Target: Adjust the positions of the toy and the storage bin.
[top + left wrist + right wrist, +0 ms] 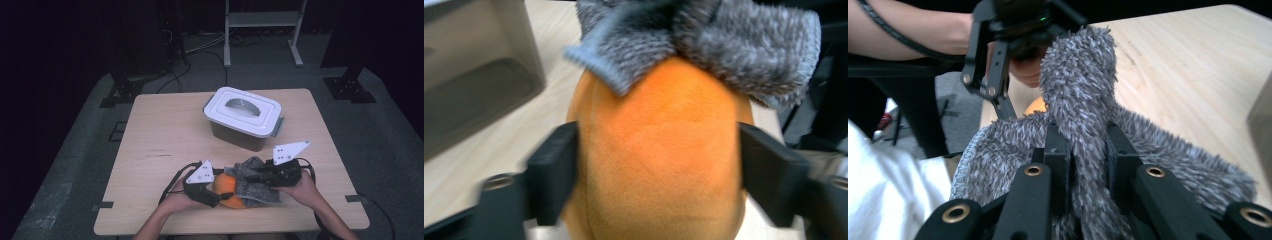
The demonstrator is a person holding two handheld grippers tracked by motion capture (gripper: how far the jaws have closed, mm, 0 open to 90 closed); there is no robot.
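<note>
We see the left gripper (pixel 216 194) at the near edge of the table (pixel 165 145), its jaws set about half apart, one on each flank of an orange ball (pixel 226 186). In the left gripper view the black pads (pixel 555 170) lie against both sides of the ball (pixel 659 155), so we read this as a hold on it. The right gripper (pixel 254 176) reaches in from three o'clock, its jaws drawn narrow and pinching a fold of grey fuzzy cloth (pixel 252 186). In the right gripper view the cloth (pixel 1078 100) rises as a bunched ridge between the two black jaws and spreads out on either side beneath them.

The ball is matte orange with a fine, slightly dimpled skin and no markings that we can make out. The cloth is a mottled grey and white pile with a ribbed light grey hem (pixel 599 62). It drapes over the far side of the ball and touches it, and the rest lies on the table toward three o'clock. Ball and cloth sit together at six o'clock on the table, between the two hands.

A lidded container (pixel 243 118) with a white lid and a recessed handle stands at twelve o'clock from the ball, well apart from it. We find no readable writing or brand on any item.
</note>
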